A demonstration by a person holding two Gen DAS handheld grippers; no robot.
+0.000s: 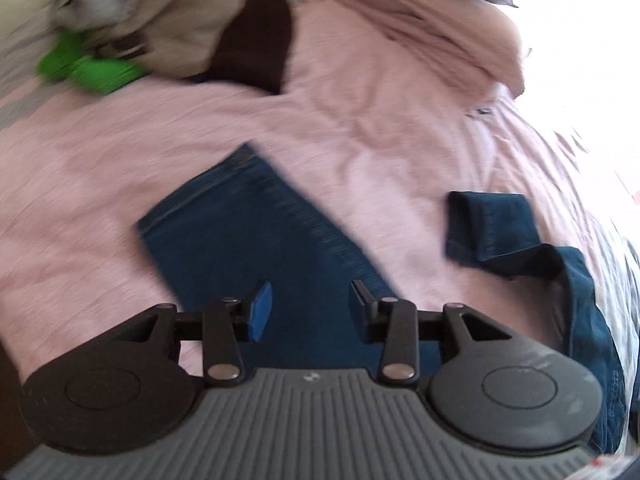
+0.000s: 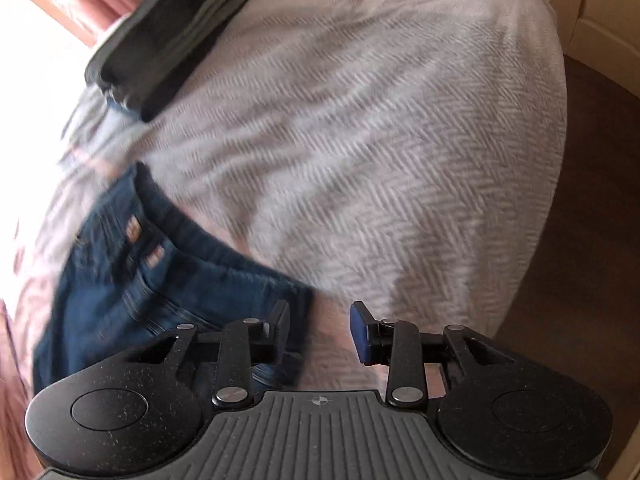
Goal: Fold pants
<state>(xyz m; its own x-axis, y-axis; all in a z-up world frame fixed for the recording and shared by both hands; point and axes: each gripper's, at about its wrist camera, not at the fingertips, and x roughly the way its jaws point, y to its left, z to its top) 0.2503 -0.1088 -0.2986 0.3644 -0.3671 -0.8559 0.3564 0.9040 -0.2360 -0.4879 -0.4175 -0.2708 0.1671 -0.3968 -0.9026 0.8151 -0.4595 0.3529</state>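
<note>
1. Both views are motion-blurred; fine detail on the fabric is hard to read.
2. Left gripper (image 1: 310, 308): jaws apart with a clear gap, nothing clamped. It hangs above a leg of the pants (image 1: 256, 240); the blue pads are clear of the denim.
3. The pants are dark blue denim lying on the pink bedspread (image 1: 100, 184). One leg runs up and left from under the gripper; its lower part is hidden behind the gripper body.
4. The other leg end (image 1: 490, 226) lies to the right, hem turned over, and trails down the right edge where the frame cuts it off.
5. Right gripper (image 2: 320, 330): jaws apart, empty. The left finger overlaps the waist end of the pants (image 2: 132, 280) in view; contact cannot be told.
6. The right wrist view shows the waistband and pocket area with two small pale patches, too blurred to identify.
7. Folded dark stack (image 2: 160, 36) at top left of that view, on the herringbone blanket (image 2: 380, 160), well apart from the pants.
8. Heap of beige and dark clothing (image 1: 192, 28) with something green (image 1: 92, 68) at top left of the left view, smeared by blur.
9. No containers visible.
</note>
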